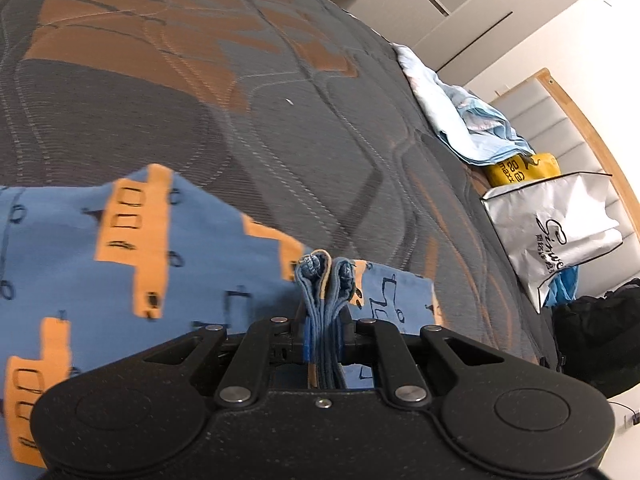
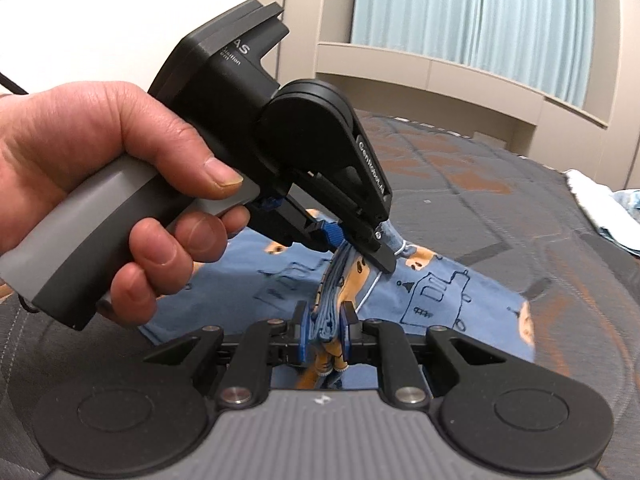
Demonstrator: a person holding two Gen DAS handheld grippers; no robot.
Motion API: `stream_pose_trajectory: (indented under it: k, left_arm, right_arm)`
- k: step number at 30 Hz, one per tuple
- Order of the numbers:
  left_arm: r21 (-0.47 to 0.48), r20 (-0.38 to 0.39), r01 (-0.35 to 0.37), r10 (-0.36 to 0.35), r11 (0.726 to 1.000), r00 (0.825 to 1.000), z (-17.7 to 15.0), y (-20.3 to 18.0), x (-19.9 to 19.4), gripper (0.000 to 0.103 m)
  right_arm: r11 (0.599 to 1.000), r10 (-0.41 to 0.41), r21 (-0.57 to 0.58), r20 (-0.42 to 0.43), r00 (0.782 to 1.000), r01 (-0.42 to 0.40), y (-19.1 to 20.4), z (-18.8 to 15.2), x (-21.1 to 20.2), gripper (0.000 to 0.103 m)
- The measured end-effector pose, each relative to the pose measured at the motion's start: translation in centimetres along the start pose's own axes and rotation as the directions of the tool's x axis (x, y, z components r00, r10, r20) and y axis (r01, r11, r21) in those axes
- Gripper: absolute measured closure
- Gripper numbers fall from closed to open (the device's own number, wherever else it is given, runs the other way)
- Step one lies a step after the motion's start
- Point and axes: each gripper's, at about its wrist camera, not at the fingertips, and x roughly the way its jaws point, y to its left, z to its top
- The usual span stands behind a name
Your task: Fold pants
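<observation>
Clamped on bunched layers of the pants between the right gripper pads, nearest the lens. Just beyond, pinched likewise in the left gripper, held by a hand. Soft, light, limp cloth, spread over the quilted bed; likely to sag and slip, so best gripped at thick stacked edges. Farther off, a silver bag.
</observation>
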Motion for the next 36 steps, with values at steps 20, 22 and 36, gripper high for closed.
stream_pose_trajectory:
  k: [20, 22, 36]
  left_arm:
    - [0.075, -0.047, -0.063, 0.067, 0.995, 0.997, 0.6, 2.3, 0.1, 0.086]
    - [0.064, -0.044, -0.053, 0.056, 0.997, 0.997, 0.7, 2.4, -0.4, 0.085]
    - [0.208, 0.007, -0.047, 0.046, 0.977, 0.999, -3.9, -0.2, -1.7, 0.087]
  right_arm:
    - [0.955, 0.181, 0.241, -0.013, 0.983, -0.172, -1.3, 0.6, 5.4, 0.081]
    - [0.95, 0.209, 0.238, 0.0, 0.978, -0.203, -1.9, 0.3, 4.7, 0.068]
    - [0.935, 0.214, 0.304, -0.072, 0.974, -0.183, -12.3, -3.6, 3.5, 0.057]
